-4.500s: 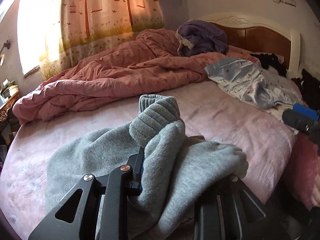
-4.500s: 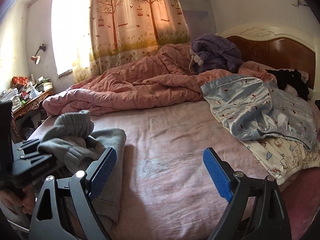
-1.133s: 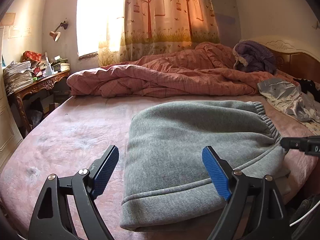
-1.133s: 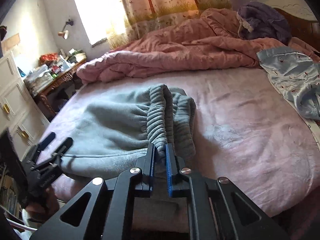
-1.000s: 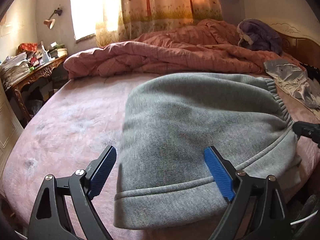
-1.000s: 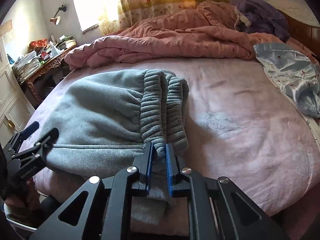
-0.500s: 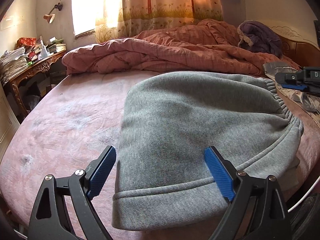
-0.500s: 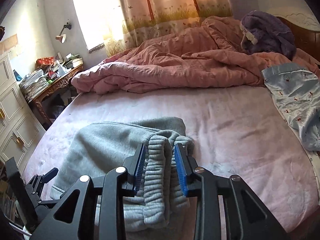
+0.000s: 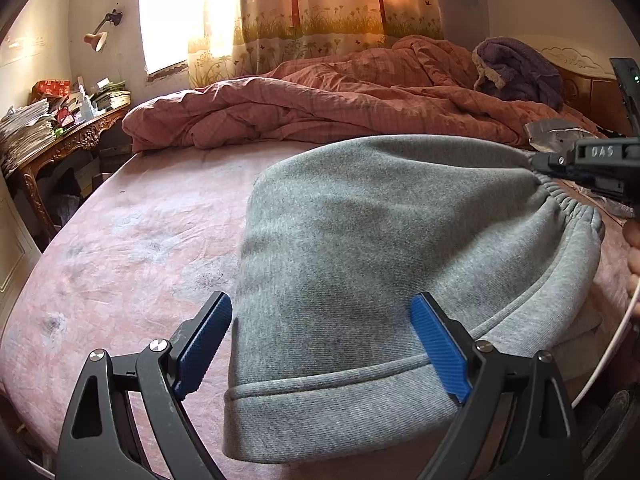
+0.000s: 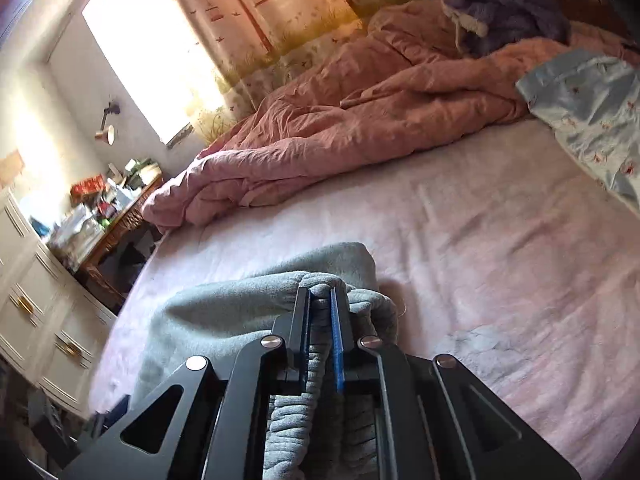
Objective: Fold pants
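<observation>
Two views. Left wrist: left gripper (image 9: 320, 348), fingers spread wide, hovers over folded grey pants (image 9: 380, 264) lying on the bed (image 9: 120, 248). Right wrist: right gripper (image 10: 321, 320), fingers pinching the pants' ribbed waistband (image 10: 298, 408); pink quilt (image 10: 360, 120) beyond.

The right gripper (image 9: 538, 162) is running off the left wrist view's right edge, its fingers hidden. The pants (image 10: 248, 312) are disappearing under the gripper frame. The near-left cabinet (image 10: 36, 320) is smearing with blur.
</observation>
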`<state>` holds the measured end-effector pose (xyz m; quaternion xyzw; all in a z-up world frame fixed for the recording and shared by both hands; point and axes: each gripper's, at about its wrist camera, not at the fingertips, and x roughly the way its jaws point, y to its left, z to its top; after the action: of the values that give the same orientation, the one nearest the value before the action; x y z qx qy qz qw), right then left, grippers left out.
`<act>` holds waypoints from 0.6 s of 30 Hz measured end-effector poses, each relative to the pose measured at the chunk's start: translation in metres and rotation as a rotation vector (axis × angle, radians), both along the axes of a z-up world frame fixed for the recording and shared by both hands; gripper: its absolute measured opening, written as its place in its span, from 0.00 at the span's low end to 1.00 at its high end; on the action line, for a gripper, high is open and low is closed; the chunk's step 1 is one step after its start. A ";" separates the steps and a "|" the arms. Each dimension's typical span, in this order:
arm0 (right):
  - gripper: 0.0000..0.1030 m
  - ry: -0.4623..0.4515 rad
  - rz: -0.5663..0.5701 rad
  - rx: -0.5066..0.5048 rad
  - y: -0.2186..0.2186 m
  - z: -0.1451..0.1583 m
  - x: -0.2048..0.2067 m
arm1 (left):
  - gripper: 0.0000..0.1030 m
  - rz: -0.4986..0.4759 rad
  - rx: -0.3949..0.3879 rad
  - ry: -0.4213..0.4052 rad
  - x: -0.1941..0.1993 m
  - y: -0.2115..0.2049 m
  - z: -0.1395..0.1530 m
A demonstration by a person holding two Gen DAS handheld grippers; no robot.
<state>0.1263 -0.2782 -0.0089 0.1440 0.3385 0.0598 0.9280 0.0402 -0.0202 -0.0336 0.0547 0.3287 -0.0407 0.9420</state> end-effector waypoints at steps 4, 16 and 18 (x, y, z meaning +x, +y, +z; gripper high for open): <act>0.09 0.040 -0.035 -0.212 0.025 -0.026 0.012 | 0.88 -0.008 -0.004 0.011 0.001 -0.001 -0.001; 0.11 -0.106 0.099 -0.070 0.018 0.037 -0.031 | 0.44 -0.048 -0.083 -0.071 0.003 0.011 0.042; 0.11 -0.084 0.171 -0.034 0.031 0.042 -0.025 | 0.27 -0.083 -0.135 -0.025 0.020 0.012 0.051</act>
<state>0.1010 -0.2474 0.0327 0.0959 0.3114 0.1390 0.9352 0.0606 -0.0077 0.0173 0.0051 0.3111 -0.1010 0.9450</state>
